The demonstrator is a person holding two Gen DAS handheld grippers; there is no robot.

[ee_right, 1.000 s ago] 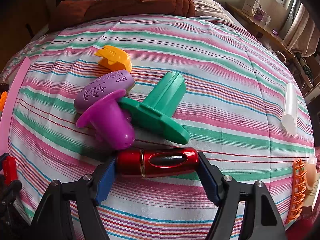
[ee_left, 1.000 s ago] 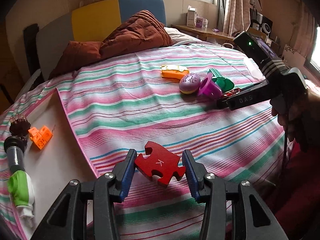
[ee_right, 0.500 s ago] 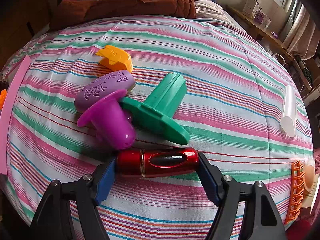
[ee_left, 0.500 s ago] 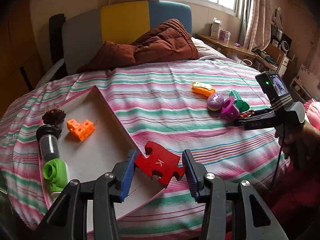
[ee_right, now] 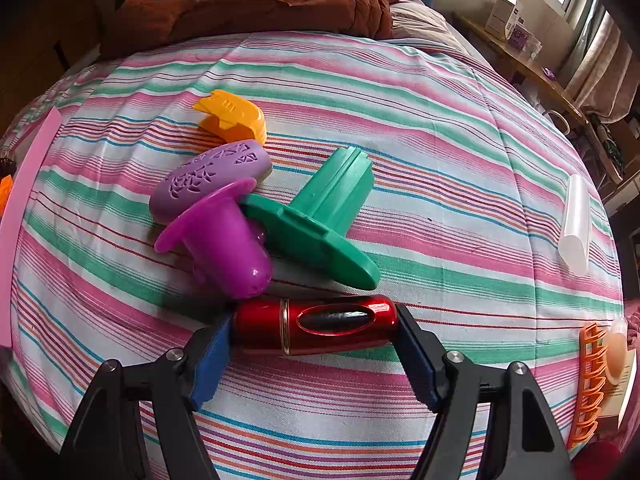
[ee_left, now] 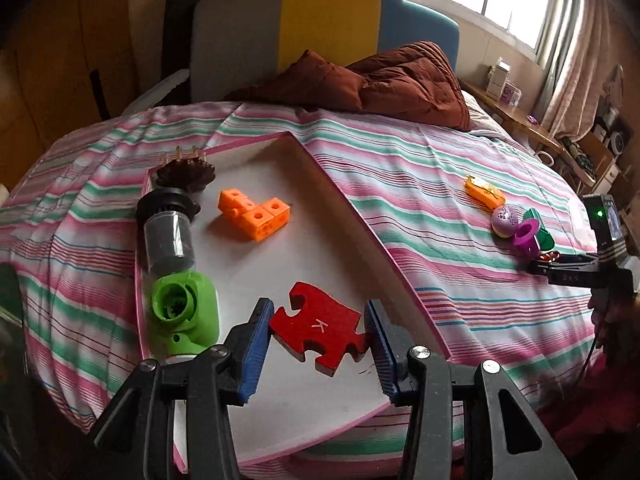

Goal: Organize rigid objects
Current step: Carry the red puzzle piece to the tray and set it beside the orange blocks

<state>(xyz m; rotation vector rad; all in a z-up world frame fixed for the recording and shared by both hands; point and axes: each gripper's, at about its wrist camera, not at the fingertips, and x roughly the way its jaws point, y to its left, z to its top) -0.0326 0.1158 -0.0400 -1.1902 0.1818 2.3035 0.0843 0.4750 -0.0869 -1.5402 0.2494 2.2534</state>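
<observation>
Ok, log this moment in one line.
left gripper: shut on red puzzle piece, above tray | right gripper: shut on red tube, on striped bedspread

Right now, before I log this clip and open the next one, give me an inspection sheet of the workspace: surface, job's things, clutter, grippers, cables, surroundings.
Surface: striped bedspread; white tray with pink rim on it.
Job's things: in the tray, orange blocks, green-capped tube, dark spiky piece. On the bedspread, orange mould, purple egg, magenta plunger, green plunger.
Clutter: clear cylinder and orange rack at the bed edge.
Grippers: left gripper shut on red puzzle piece above the tray; right gripper shut on red tube, end to end.
Cables: one dark lead below the right gripper's handle.
Surroundings: brown quilt, headboard, window, side shelf.
</observation>
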